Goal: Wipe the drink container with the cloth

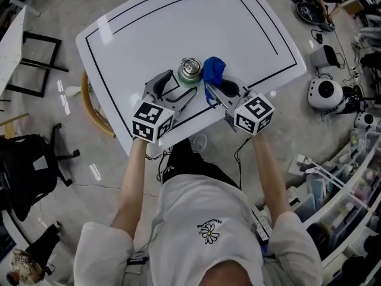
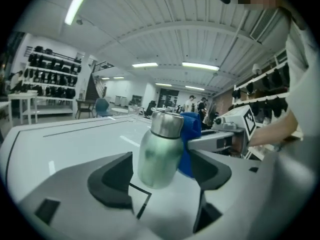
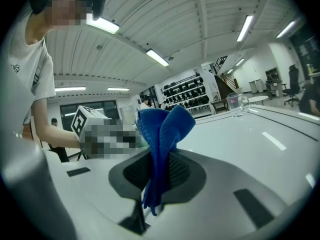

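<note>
The bottle point(image 2: 160, 149) stands upright on the white bench point(image 1: 178, 22), with its silver cap on. It stands between the two fingers point(image 2: 112, 181) of the left gripper point(image 1: 178, 87). These fingers are wide apart and do not press on the bottle; a small gap shows on each side of it, so the bottle is framed but not gripped. The right gripper point(image 3: 157, 171) has its fingers closed on the blue cloth point(image 3: 162, 129). The free end of the cloth stands up at the right side of the bottle, just beside its shoulder and cap. It seems to touch there, but I cannot tell if it really presses. I judge that the wiping step is in hand, and the cloth is brought to the bottle wall. For the next move, I think the left fingers need to close on the bottle to keep it steady. Otherwise a sideways rub with the cloth could push the bottle or tip it over.
</note>
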`<act>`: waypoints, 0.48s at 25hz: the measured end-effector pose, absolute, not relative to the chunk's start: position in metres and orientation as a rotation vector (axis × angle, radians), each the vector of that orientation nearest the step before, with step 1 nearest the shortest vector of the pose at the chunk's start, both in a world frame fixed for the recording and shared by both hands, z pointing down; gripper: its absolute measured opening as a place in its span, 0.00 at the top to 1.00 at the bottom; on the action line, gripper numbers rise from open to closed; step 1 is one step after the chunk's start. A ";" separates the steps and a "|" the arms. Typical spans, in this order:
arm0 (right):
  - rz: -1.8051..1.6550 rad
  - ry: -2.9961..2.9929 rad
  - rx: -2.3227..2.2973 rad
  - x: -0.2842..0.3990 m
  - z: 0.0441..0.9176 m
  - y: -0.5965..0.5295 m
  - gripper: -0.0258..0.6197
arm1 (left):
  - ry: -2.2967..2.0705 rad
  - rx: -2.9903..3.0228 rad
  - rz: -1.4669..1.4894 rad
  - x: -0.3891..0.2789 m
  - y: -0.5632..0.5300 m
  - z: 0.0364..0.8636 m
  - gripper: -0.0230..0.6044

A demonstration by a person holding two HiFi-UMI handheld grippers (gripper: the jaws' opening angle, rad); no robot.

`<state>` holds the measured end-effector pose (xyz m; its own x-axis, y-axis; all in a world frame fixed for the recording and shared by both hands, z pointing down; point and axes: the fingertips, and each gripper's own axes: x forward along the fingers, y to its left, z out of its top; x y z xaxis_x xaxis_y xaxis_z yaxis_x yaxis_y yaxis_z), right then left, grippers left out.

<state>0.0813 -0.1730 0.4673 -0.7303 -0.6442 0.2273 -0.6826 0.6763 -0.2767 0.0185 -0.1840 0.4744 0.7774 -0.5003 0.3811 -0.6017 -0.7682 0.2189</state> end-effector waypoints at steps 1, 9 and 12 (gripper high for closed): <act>0.522 -2.763 1.103 0.081 0.467 -0.173 0.90 | -0.802 2.678 0.466 0.019 -0.185 0.477 0.40; 0.534 -2.735 1.172 0.082 0.467 -0.176 0.89 | -0.634 2.761 0.654 0.034 -0.180 0.495 0.39; 0.526 -2.723 1.202 0.078 0.469 -0.174 0.90 | -0.676 2.737 0.656 0.028 -0.175 0.497 0.39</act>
<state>0.0782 -0.1737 0.4687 -0.6778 -0.6934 0.2446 -0.7346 0.6246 -0.2652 0.0279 -0.1750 0.4966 0.7912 -0.3798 0.4793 -0.4905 -0.8622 0.1264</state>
